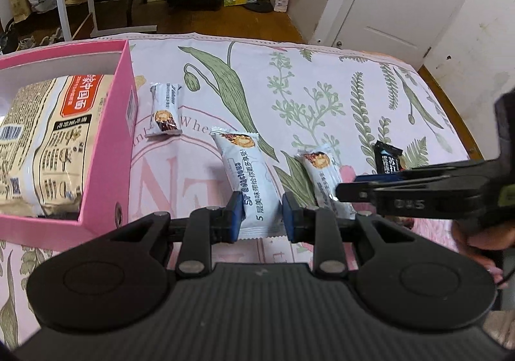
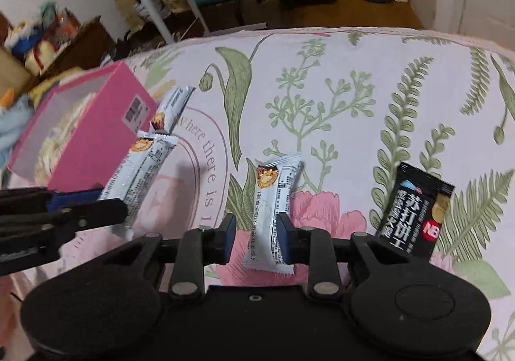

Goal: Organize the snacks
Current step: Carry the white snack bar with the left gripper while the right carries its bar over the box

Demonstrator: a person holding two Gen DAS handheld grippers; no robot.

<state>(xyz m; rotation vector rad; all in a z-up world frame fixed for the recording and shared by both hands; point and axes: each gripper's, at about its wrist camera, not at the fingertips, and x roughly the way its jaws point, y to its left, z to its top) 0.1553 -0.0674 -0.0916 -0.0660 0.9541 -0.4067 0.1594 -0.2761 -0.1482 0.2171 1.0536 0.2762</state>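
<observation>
The left gripper is straddling a white snack bar, its blue pads standing a little off each edge of the wrapper, so the jaws are parted and gripping nothing. The bar is lying on the floral tablecloth, just right of the pink box. Inside that box a large cream snack bag is resting.

A second white bar is lying farther back, close to the box wall. The right gripper is sitting around a third white bar; its right pad appears to be touching the wrapper while the left one is standing clear, so the fingers are spread narrowly and not clamping. That bar is lying over a pink flower print. Just right of this gripper, a black soda cracker packet is lying apart from the other snacks.
</observation>
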